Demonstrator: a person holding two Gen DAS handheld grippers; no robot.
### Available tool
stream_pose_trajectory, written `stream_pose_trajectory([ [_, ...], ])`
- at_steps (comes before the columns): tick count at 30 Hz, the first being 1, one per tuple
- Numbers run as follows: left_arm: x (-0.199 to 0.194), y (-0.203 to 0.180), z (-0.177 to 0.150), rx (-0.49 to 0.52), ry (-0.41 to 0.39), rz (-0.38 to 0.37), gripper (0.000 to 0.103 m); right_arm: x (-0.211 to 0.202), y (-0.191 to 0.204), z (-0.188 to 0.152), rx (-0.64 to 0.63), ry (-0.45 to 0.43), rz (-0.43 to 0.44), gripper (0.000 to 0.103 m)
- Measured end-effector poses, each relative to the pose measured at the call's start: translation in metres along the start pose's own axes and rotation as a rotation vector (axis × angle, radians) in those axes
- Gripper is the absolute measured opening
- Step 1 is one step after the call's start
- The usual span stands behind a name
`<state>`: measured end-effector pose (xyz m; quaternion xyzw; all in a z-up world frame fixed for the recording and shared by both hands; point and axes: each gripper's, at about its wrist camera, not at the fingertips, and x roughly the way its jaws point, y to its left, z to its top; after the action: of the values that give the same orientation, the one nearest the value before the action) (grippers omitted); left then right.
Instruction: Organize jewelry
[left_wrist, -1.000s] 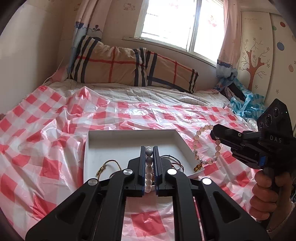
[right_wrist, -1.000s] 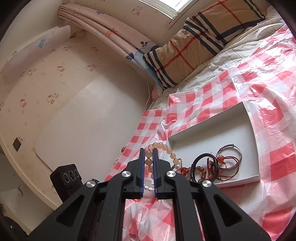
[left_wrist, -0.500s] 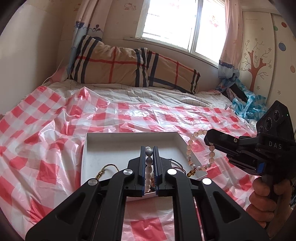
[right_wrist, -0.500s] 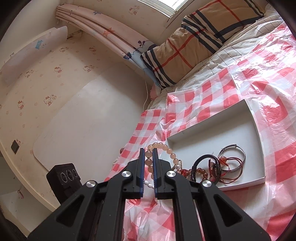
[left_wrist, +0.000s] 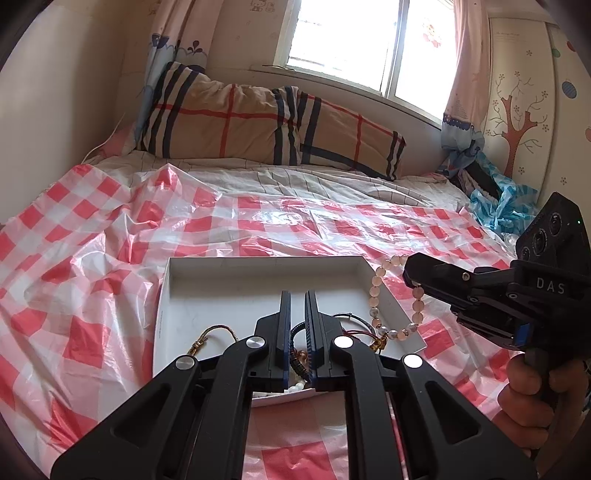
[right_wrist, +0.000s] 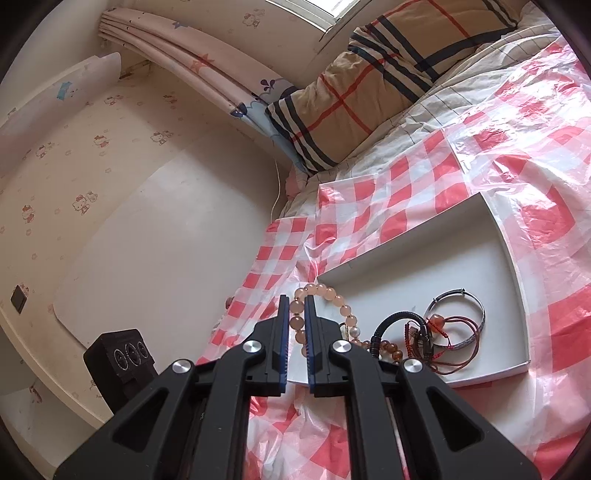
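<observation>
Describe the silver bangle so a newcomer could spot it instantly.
Start at the white tray on the red-checked sheet. In the jewelry pile at its near end, the silver bangle is the plain metal hoop; its neighbours are red cords and beads.

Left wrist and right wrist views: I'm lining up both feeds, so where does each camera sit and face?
Left wrist: on the left gripper, facing the white tray, pillow and window; the right gripper and a hand show.
Right wrist: on the right gripper, facing across the tray toward the wall; its own fingers show.
Shared: tray, peach bead bracelet, pillow.
</observation>
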<state>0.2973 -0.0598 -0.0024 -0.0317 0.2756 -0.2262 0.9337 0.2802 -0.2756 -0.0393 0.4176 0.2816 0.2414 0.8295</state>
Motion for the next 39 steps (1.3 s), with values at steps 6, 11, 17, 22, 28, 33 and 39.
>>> stream_pose_trajectory([
  [6,0.011,0.007,-0.002,-0.017,0.011,0.007,0.007,0.008,-0.008,-0.001,0.009,0.004,-0.038,0.009],
  [11,0.022,0.011,-0.007,-0.031,0.054,0.014,0.007,0.024,-0.013,-0.008,-0.016,0.047,-0.145,0.031],
  [17,0.028,0.009,-0.012,-0.016,0.089,0.035,0.012,0.027,-0.013,-0.012,-0.025,0.061,-0.182,0.038],
  [22,0.023,0.008,-0.015,-0.026,0.079,0.078,0.057,0.033,-0.007,-0.016,-0.090,0.097,-0.364,0.054],
  [28,0.022,0.012,-0.019,-0.035,0.093,0.130,0.073,0.040,-0.007,-0.026,-0.188,0.153,-0.570,0.062],
  [33,0.023,0.015,-0.021,-0.053,0.107,0.160,0.081,0.037,0.001,-0.030,-0.282,0.141,-0.667,0.069],
  [39,0.024,0.017,-0.023,-0.060,0.113,0.178,0.085,0.037,0.006,-0.032,-0.338,0.139,-0.734,0.073],
])
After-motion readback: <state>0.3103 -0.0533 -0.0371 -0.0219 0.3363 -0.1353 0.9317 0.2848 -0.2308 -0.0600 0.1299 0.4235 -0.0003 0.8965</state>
